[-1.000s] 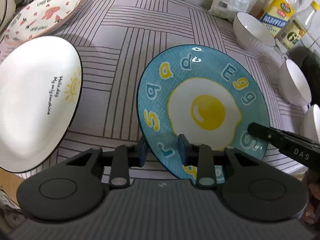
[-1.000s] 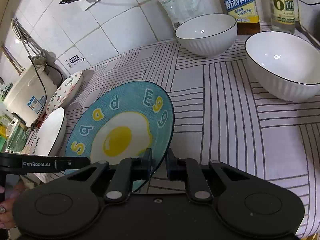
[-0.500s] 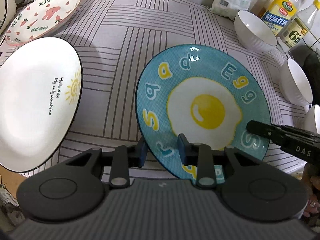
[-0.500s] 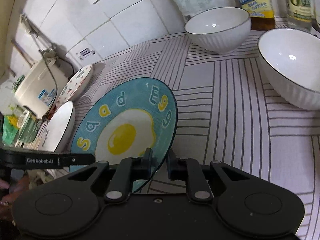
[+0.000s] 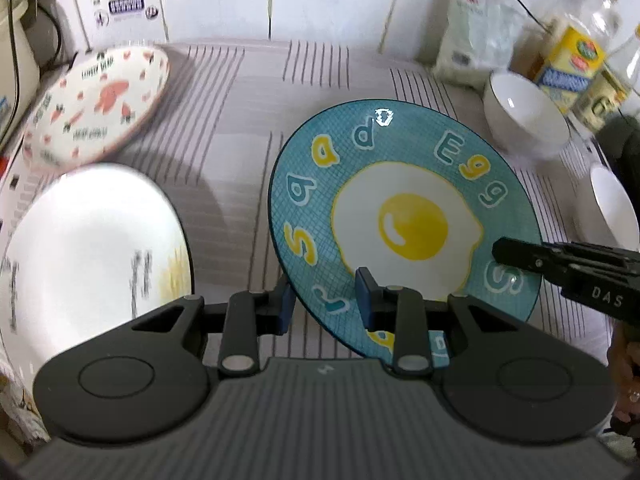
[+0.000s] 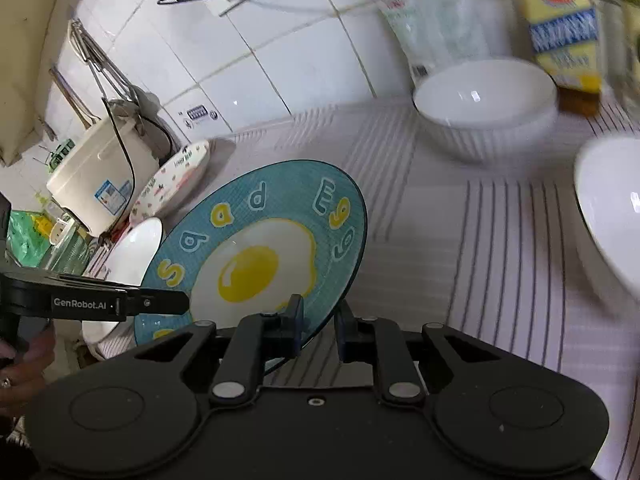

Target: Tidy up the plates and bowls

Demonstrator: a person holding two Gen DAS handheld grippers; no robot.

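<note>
A blue plate with a fried-egg picture (image 5: 404, 216) is held off the striped cloth by both grippers. My left gripper (image 5: 326, 300) is shut on its near-left rim. My right gripper (image 6: 318, 320) is shut on its right rim and also shows in the left wrist view (image 5: 560, 264). The plate also shows in the right wrist view (image 6: 260, 256). A white plate with a sun drawing (image 5: 88, 248) lies to the left. A carrot-patterned plate (image 5: 96, 100) lies at the far left. White bowls (image 6: 484, 108) (image 6: 612, 212) stand to the right.
Oil bottles (image 5: 572, 60) and a plastic bag (image 5: 472, 40) stand against the tiled wall at the back right. A rice cooker (image 6: 100, 176) with a cord stands at the far left. The striped cloth (image 5: 240, 120) covers the counter.
Both grippers have lifted the blue plate higher, and the views now tilt up toward the wall. The background is blurred with motion. Both grips are unchanged.
</note>
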